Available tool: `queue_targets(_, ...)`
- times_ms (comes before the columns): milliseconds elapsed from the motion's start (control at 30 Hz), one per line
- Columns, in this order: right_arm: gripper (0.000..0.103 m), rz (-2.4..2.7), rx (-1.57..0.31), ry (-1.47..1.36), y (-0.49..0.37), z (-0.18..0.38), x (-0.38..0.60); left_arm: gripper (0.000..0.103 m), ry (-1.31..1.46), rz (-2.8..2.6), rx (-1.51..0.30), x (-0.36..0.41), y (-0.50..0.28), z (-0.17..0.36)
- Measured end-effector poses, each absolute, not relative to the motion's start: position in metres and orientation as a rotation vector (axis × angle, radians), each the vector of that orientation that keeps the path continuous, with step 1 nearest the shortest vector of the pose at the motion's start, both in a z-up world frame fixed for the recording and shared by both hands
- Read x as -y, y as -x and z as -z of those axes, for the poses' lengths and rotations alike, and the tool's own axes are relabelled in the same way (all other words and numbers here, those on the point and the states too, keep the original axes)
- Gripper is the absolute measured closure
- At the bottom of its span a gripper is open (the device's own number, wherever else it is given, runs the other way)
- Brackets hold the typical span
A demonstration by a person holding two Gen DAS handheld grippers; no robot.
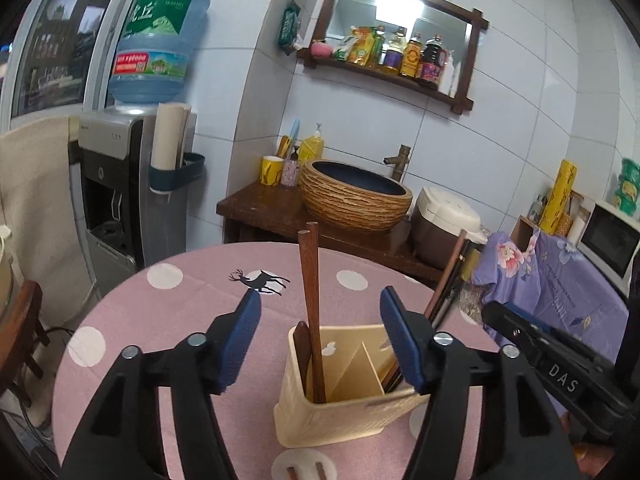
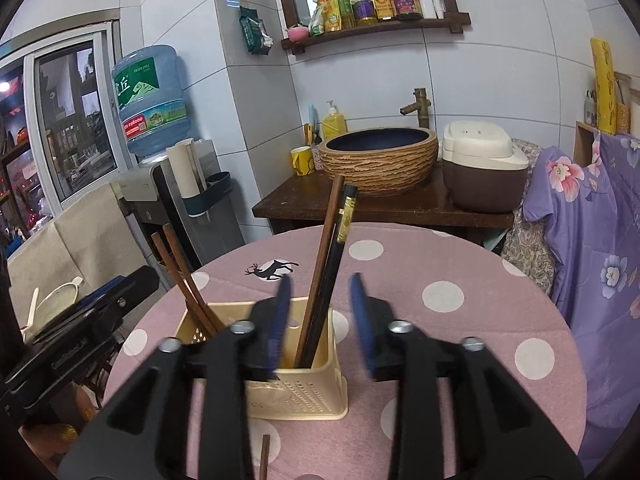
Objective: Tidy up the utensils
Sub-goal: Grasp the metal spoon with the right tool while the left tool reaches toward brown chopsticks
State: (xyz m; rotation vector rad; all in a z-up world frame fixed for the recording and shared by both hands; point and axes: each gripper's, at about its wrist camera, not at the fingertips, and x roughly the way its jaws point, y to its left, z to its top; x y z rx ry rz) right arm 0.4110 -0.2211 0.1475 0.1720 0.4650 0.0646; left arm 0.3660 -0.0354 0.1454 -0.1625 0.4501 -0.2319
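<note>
Currently catalogued: cream holder (image 1: 344, 400) stood on pink surface (image 1: 160, 320), chopsticks (image 1: 310, 300) upright inside; left tongs (image 1: 320, 336) and right tongs (image 2: 320, 320) released, best withdrawn straight, sparing the sticks.

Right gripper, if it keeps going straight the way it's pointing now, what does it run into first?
Most likely the two chopsticks, one brown and one black, standing in the beige utensil holder between the open fingers of the right gripper. Depth is uncertain.
</note>
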Motion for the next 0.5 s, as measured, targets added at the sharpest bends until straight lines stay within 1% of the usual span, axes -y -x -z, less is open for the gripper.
queue_targets(33, 0.060, -0.067, -0.458, -0.161, -0.406, -0.147, 0.221, 0.030, 0.145, 0.232, -0.448, 0.036, -0.361, -0.145)
queue_targets(133, 0.060, -0.092, -0.452, -0.126, -0.390, -0.144, 0.219, 0.021, 0.112, 0.246, -0.463, 0.032, -0.346, -0.138)
queue_targets(200, 0.057, -0.129, -0.456, -0.103, -0.376, -0.137, 0.217, 0.018, 0.089, 0.255, -0.490, 0.029, -0.336, -0.130)
queue_targets(300, 0.056, -0.190, -0.477, -0.054, -0.357, -0.121, 0.212, 0.016, 0.056, 0.250, -0.531, 0.022, -0.323, -0.112)
queue_targets(500, 0.056, -0.330, -0.588, 0.062, -0.327, -0.070, 0.188, 0.016, 0.027, 0.202, -0.645, 0.000, -0.303, -0.067)
